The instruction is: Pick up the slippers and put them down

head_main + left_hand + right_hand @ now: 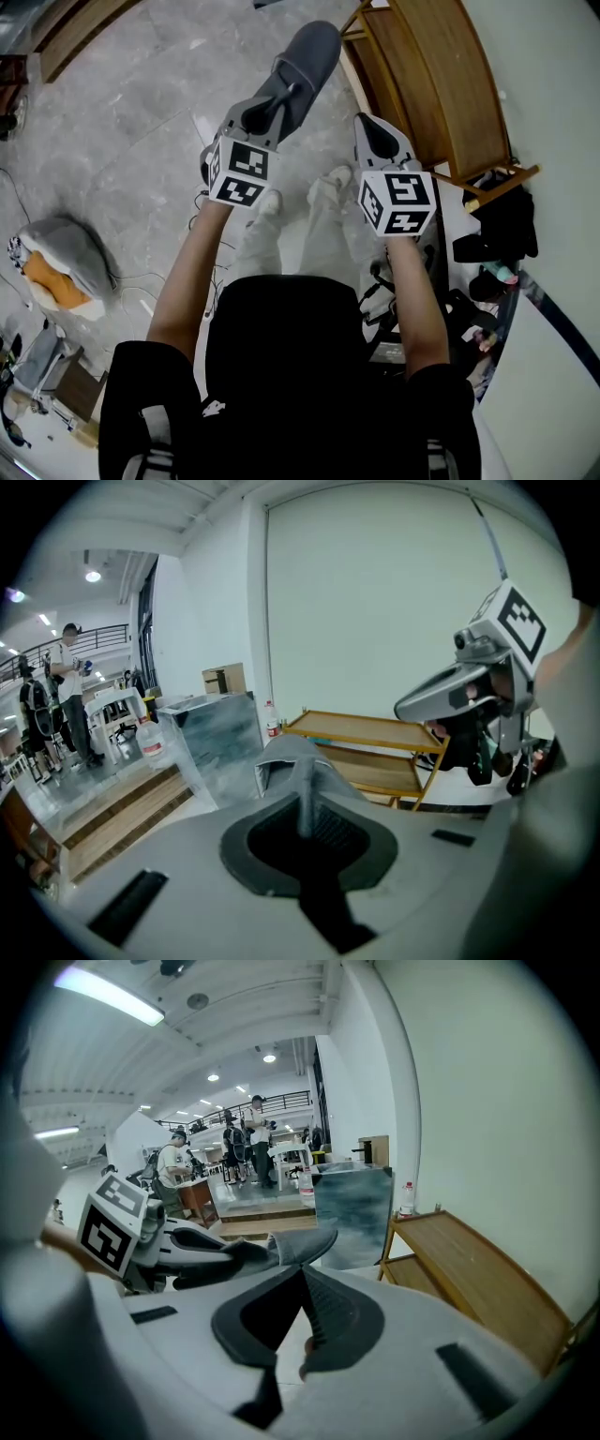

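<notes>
Where the slipper (pixel 305 66) is: in the air over the floor (pixel 141 122), sticking out ahead of the left gripper, near the rack (pixel 441 84).
Left gripper (pixel 275 111): fingers pinched shut on the grey slipper's near edge.
Right gripper (pixel 377 141): fingers pressed together, nothing between them; beside the rack, clear of the slipper.

The slipper (pixel 314 52) juts ahead of the left hand-held gripper (pixel 281 98); the shelf (pixel 441 84) stands right of the right hand-held gripper (pixel 368 128).
</notes>
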The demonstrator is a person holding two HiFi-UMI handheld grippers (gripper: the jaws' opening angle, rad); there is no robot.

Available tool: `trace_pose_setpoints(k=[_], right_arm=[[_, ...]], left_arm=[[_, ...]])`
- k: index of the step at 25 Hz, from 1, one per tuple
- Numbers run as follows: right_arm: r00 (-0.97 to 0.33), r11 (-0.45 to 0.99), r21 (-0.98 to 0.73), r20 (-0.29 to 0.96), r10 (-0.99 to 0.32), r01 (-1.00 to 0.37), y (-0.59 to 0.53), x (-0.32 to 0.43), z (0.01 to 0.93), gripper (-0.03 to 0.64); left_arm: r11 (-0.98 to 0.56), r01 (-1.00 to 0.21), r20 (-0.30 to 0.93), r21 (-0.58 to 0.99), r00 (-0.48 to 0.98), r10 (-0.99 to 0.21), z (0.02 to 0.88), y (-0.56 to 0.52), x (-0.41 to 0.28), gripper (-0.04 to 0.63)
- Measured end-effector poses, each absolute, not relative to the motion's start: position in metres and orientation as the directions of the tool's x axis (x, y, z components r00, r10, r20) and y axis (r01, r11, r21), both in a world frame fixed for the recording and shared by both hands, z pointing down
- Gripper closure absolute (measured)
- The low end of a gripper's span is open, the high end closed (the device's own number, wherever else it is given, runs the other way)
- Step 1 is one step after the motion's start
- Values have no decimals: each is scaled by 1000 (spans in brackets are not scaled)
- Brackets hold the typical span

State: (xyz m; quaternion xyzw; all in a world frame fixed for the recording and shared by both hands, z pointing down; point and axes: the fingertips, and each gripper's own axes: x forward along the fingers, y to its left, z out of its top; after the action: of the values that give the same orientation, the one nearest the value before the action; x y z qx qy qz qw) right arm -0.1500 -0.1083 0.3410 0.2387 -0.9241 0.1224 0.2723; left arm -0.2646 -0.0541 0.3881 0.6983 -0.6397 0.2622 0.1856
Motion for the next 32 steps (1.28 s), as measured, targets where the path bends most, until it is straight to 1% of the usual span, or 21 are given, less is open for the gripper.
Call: trace_pose_setpoints(k=[10, 20, 25, 32], right_arm=[[-700, 818, -84, 572, -427, -568, -60, -150, 353, 618], [-690, 817, -99, 599, -406, -568, -38, -132, 387, 618], [-684, 817, -116, 619, -385, -565, -27, -112, 424, 618], [-669, 807, -134, 645, -370, -575, -21, -88, 499, 618]], left_arm=[[-163, -985, 625, -64, 88, -776, 412, 4, -276, 571], [-191, -980, 648, -52, 112, -753, 450, 16, -254, 572], [-181, -982, 661, -51, 103, -744, 479, 26, -242, 571], [-151, -988, 676, -29, 91, -731, 551, 36, -232, 571]])
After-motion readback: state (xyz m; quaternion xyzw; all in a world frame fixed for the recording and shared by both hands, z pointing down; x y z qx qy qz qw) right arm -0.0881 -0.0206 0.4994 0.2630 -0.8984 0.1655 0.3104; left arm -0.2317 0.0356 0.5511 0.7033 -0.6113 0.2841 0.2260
